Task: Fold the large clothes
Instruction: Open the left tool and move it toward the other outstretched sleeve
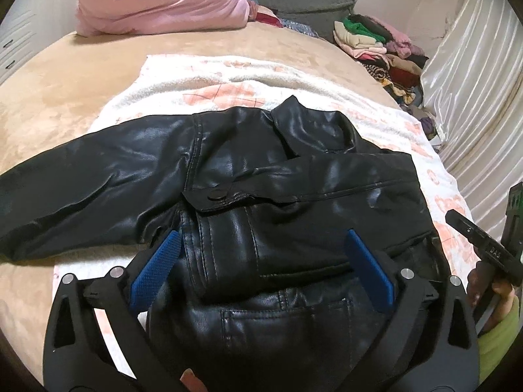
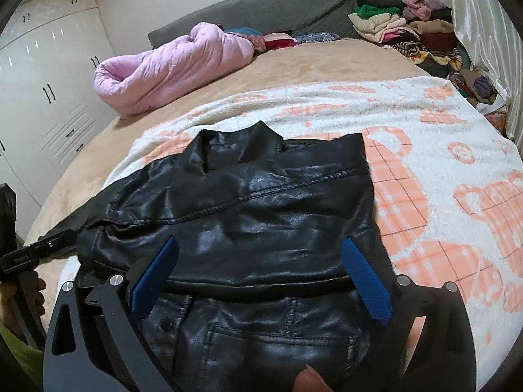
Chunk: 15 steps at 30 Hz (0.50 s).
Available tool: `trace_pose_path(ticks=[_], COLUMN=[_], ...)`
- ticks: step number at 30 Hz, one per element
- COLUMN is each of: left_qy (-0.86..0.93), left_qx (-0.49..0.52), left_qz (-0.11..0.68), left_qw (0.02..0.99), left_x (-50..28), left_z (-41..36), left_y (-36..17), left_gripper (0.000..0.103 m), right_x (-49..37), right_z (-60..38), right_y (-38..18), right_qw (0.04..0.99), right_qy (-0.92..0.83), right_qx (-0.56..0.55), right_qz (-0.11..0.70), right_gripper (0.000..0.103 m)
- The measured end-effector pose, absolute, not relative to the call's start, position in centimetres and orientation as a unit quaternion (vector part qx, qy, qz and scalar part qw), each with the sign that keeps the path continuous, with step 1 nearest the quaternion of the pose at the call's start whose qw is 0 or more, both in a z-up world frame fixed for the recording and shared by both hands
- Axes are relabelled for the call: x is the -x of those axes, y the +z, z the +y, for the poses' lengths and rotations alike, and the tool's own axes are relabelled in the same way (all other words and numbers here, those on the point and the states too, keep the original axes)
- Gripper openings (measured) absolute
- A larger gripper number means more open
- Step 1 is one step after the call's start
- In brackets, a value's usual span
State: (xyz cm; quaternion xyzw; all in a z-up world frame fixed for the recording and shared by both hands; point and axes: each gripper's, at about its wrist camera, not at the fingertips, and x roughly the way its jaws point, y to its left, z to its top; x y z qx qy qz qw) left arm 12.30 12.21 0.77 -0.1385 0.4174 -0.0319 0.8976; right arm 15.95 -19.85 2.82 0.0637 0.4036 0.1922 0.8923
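I'm holding the left gripper (image 1: 261, 248) and right gripper (image 2: 261, 254) wide apart, unclamped, above the black leather jacket (image 1: 261, 176), which is lying on the blanket's (image 2: 441, 150) near edge.

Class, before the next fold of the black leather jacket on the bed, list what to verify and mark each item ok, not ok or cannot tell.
1. Left hand-held gripper open: ok.
2. Right hand-held gripper open: ok.
3. Jacket on the patterned blanket: ok.
4. Right sleeve folded across the body: ok.
5. Left sleeve folded in: not ok, it lies stretched out.
6. Zip fastened: cannot tell.
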Motion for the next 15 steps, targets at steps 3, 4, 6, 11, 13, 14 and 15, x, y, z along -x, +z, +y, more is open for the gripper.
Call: trace_pose_path(ticks=[3,4,6,11,13,14,15], left_qy=[-0.028,-0.026,-0.025,-0.015,-0.007,-0.003,0.0], left_qx=[0.139,0.141,0.143,0.148,0.147,0.145,0.144], left_qz=[0.414,0.412,0.41,0.401,0.394,0.391,0.389], left_qw=[0.899,0.9,0.901,0.904,0.907,0.909,0.91], left_x=[-11.7,-11.5,-11.3,-10.5,-10.2,-10.0,-9.8], left_z=[12.2,12.3,12.3,12.9,13.2,13.4,13.6], left_y=[1.1,1.2,1.3,1.8,2.1,2.3,2.4], left_gripper=[0.094,0.094,0.094,0.094,0.094,0.094,0.094], right_x=[-15.5,-15.4,-15.1,-14.2,-14.0,-13.8,-13.6], right_z=[-19.0,-18.7,-17.9,-16.0,-15.4,-15.1,-14.7], right_y=[3.3,3.5,4.0,5.1,5.4,5.6,5.8], right_qw=[0.892,0.892,0.892,0.891,0.893,0.895,0.895], right_qy=[0.203,0.207,0.213,0.233,0.236,0.238,0.242], right_qx=[-0.056,-0.053,-0.045,-0.031,-0.023,-0.018,-0.014], right_qz=[0.401,0.4,0.396,0.387,0.382,0.378,0.374], right_gripper=[0.099,0.099,0.099,0.099,0.099,0.099,0.099])
